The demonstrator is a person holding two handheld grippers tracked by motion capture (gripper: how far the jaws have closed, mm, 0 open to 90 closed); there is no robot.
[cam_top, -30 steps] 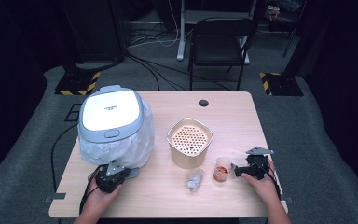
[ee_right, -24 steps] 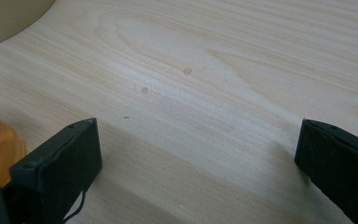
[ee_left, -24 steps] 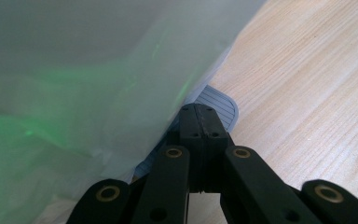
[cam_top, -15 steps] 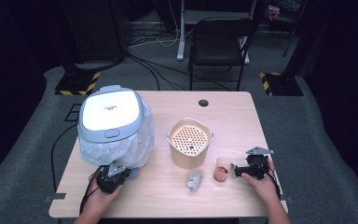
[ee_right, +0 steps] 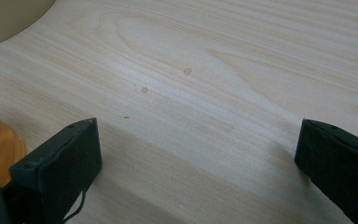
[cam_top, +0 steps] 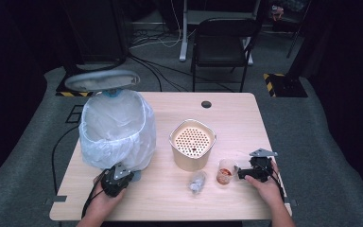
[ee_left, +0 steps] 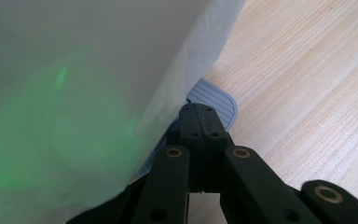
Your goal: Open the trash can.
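Both grippers are black: the left gripper (ee_left: 200,126) shows brass-ringed screws. The right gripper (cam_top: 246,173) carries a grey three-cornered plate and trails a black cable.

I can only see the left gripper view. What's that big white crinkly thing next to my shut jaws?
Observer: It's a bin lined with a plastic bag. From the high view, its lid stands open.
Operator: And the grey stripy bit?
Observer: That's a pedal at the foot of the bin, on the side nearest the person. The left gripper has its tip on it.
Operator: What's my other hand doing?
Observer: The right gripper lies open on the table, beside a small cup with something orange-red inside.
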